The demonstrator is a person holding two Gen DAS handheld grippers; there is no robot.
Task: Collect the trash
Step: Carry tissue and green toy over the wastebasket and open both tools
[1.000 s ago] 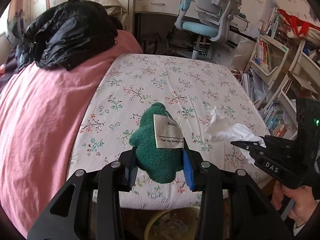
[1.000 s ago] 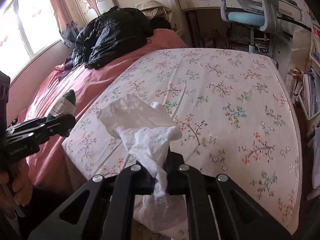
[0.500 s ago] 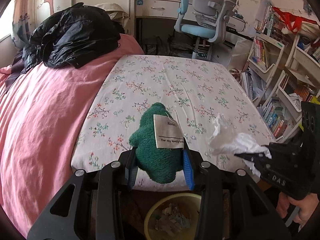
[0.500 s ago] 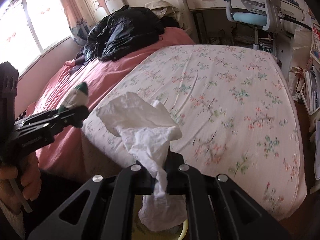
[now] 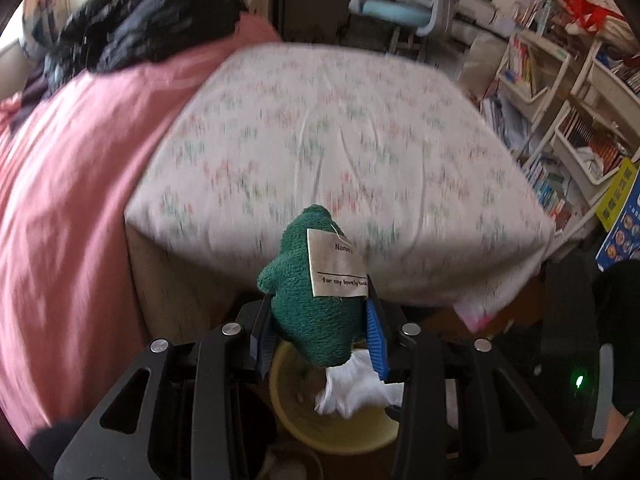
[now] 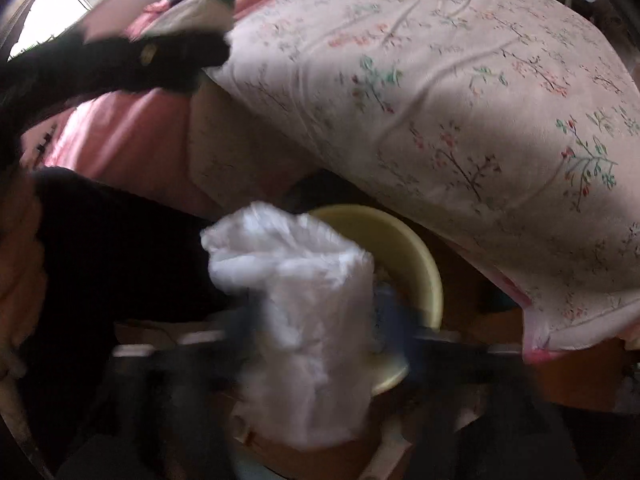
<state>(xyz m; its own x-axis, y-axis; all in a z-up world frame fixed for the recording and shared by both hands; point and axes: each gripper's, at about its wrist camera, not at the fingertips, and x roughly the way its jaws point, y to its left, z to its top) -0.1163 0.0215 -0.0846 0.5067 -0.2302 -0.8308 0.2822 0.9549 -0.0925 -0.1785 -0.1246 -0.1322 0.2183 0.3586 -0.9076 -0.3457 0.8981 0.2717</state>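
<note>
My left gripper (image 5: pixel 320 328) is shut on a green plush toy (image 5: pixel 308 296) with a paper tag, held past the bed's foot edge above a yellow bin (image 5: pixel 304 428). A white crumpled tissue (image 5: pixel 352 388) shows over the bin's mouth. In the right wrist view the tissue (image 6: pixel 296 300) sits between my blurred right fingers, right in front of the yellow bin (image 6: pixel 404 256). Blur hides whether the right jaws still grip it. The left gripper (image 6: pixel 168 60) shows at upper left.
The bed with a floral sheet (image 5: pixel 332 152) and a pink cover (image 5: pixel 68 184) fills the view ahead. A black bag (image 5: pixel 140 28) lies at the far left. White bookshelves (image 5: pixel 560 112) stand on the right, a blue desk chair (image 5: pixel 400 4) behind.
Both grippers pulled back off the bed and dropped toward the floor. The yellow bin came into full view. The tissue now hangs over the bin.
</note>
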